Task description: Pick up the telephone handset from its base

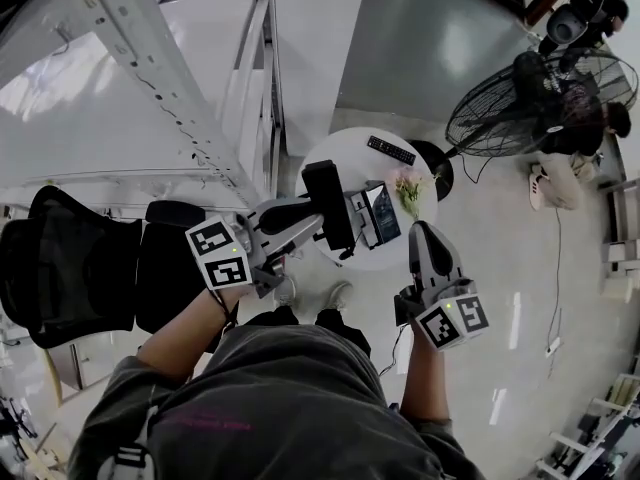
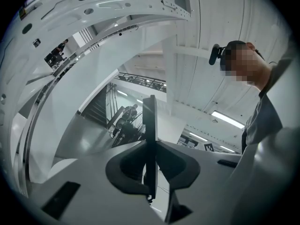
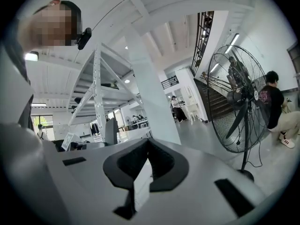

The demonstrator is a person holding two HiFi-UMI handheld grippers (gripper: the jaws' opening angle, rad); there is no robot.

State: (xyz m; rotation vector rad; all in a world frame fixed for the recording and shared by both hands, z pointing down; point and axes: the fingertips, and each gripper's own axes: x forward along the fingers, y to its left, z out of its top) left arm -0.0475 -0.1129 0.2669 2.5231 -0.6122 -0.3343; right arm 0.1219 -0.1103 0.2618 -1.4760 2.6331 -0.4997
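My left hand-held gripper (image 1: 305, 220) pinches the flat black telephone handset (image 1: 327, 200) edgewise; it could pivot loose. My right hand-held gripper (image 3: 148, 149) is pressed together, empty.

Round white table (image 1: 345, 160) carries remote (image 1: 390, 150), flowers (image 1: 408, 187), telephone base (image 1: 379, 215)
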